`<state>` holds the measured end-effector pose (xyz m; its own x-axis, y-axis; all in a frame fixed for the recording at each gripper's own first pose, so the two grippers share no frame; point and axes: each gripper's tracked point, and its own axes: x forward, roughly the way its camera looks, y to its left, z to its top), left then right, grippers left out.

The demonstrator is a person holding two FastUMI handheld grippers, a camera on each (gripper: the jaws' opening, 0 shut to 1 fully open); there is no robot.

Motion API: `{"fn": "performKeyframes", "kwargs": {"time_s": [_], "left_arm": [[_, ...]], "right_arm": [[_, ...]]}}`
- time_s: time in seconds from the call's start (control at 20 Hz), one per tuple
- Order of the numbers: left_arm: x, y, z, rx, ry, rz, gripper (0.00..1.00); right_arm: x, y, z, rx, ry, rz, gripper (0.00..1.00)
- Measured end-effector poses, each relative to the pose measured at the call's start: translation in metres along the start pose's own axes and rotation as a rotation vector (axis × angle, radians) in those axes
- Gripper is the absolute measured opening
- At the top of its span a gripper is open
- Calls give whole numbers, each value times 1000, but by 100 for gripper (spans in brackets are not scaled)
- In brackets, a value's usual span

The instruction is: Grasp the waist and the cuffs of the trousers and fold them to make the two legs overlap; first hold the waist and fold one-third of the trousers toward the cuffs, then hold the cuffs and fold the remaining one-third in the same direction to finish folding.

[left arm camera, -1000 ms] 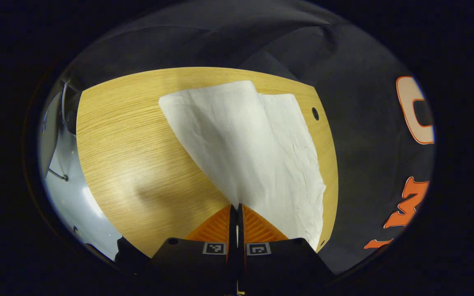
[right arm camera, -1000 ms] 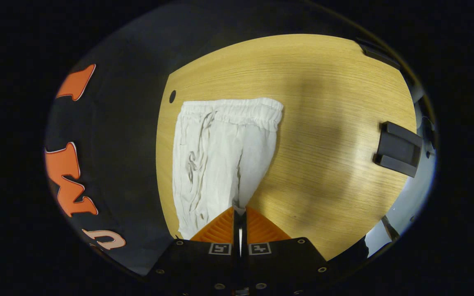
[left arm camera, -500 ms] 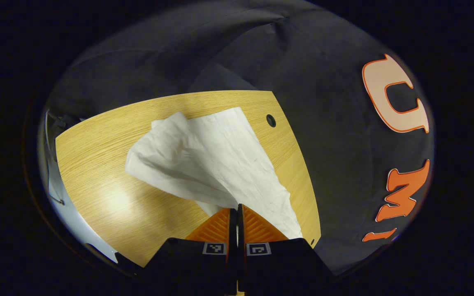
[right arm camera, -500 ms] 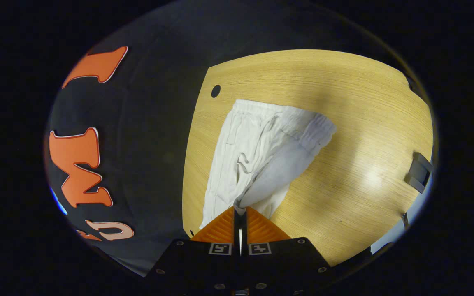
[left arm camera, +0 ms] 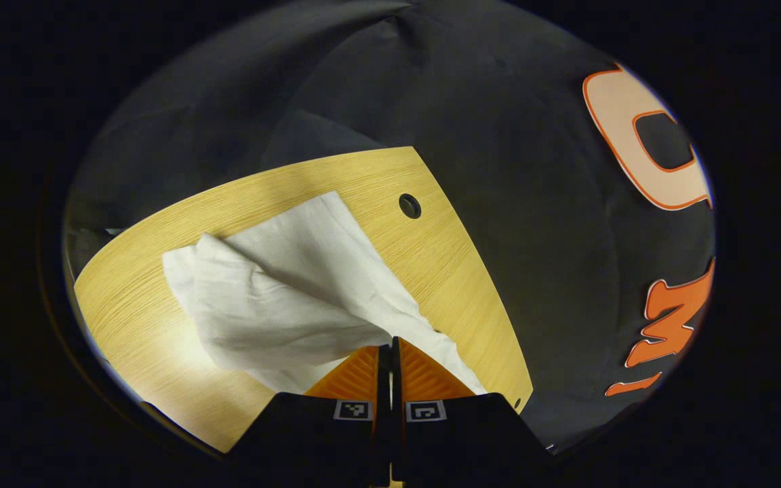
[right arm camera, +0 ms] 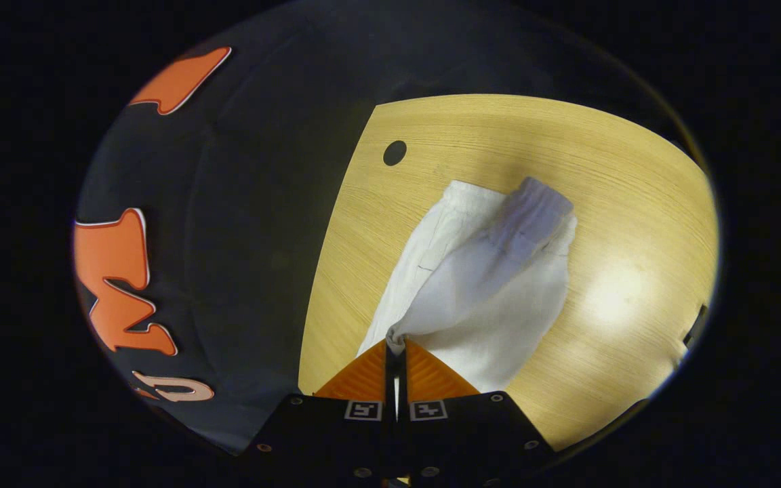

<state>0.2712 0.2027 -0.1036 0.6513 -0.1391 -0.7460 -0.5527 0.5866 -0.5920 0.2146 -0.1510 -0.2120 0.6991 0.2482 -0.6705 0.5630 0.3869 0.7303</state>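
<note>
A staged recording booth rather than a lived-in room: black cloth (left arm camera: 499, 135) hangs as the wall close behind a bare light-wood worktop (right arm camera: 499, 135) with a round cable hole (right arm camera: 394, 152), like an office desk. Beyond its dim edges, little can be told.

White trousers (left arm camera: 282, 298) lie on a light, fine-grained wooden table (right arm camera: 499, 135) with a black hole (right arm camera: 394, 152).

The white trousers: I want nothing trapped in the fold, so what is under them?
Under the white fabric trousers only the light wooden table shows, bare around them. Whatever lies beneath the lifted, doubled-over cloth itself is covered.
</note>
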Motion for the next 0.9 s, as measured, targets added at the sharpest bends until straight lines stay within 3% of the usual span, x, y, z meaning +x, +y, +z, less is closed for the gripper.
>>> {"fn": "performKeyframes", "kwargs": {"time_s": [0.25,0.5,0.55,0.6,0.65,0.75,0.8,0.85,0.9], "left_arm": [[60,-14,18,89,53,47,5],[85,-20,32,176,65,66,7],[86,-23,31,182,67,55,0],[85,-28,29,181,74,43,25],[83,-30,26,181,78,34,41],[78,-34,21,174,85,17,74],[78,-34,22,184,81,23,90],[77,-34,22,190,71,26,99],[74,-34,24,191,64,25,99]], "right_arm": [[47,24,18,0,23,-31,1],[63,30,20,-69,55,-67,1],[62,33,20,-73,54,-71,1],[64,34,16,-73,57,-66,7],[63,35,14,-73,61,-61,11],[58,38,13,-91,56,-43,31],[55,40,12,-101,52,-31,47],[50,41,12,-117,44,-26,66],[48,39,11,-136,38,-30,78]]}}
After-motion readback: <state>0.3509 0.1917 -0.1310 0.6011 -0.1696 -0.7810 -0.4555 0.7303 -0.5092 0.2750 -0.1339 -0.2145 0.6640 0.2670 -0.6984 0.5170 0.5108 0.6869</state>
